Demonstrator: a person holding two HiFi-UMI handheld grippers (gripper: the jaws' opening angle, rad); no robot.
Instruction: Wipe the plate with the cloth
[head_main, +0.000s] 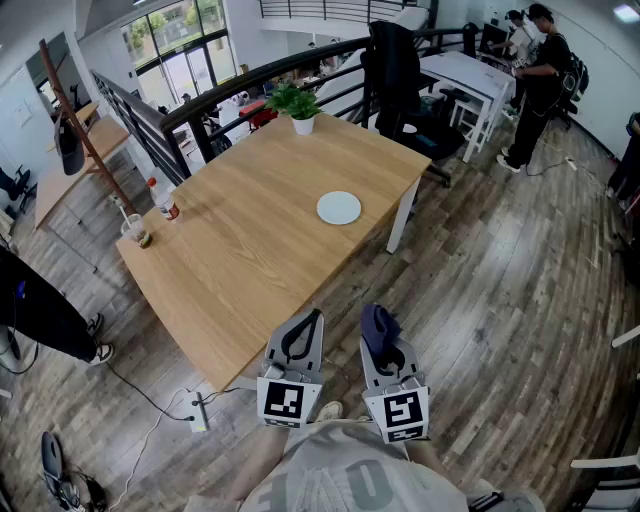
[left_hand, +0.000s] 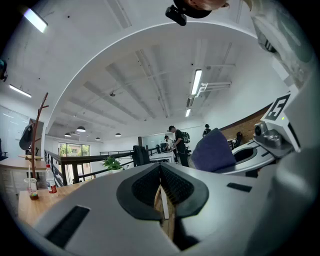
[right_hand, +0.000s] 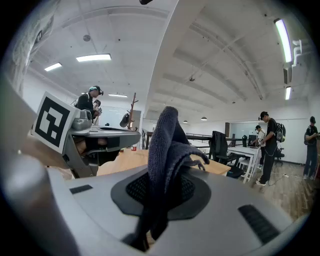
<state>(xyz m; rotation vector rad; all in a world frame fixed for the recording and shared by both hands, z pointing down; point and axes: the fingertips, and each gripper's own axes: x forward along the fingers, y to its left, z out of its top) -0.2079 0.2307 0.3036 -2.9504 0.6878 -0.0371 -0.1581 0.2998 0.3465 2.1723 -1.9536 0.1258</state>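
- my left gripper (left_hand: 161, 187) was closed, its jaws pressed together with nothing between them.
- my right gripper (right_hand: 162, 190) was clamped on the dark blue cloth (right_hand: 167, 145), which stood up in a bunched fold out of the jaws and hung down between them.
- i held both grippers side by side, close to my body, just off the near end of the wooden table's (head_main: 250, 270) right edge; the left pointed level, the right tipped a little downward.
- the white plate (head_main: 339, 208) lay flat on the table near its right edge, toward the far right corner, bare and well apart from both grippers and from the cloth.
- a small potted plant (head_main: 298, 105) in a white pot stood at the table's far corner.
- a bottle with a red label (head_main: 165, 200) and a clear cup (head_main: 136, 231) stood close together at the left corner.
- beyond the far right corner was a black office chair (head_main: 395, 70) with something dark draped over it, and past it a white desk (head_main: 470, 75).
- a person in dark clothes (head_main: 535, 85) stood by that desk, on the plank floor (head_main: 500, 280).
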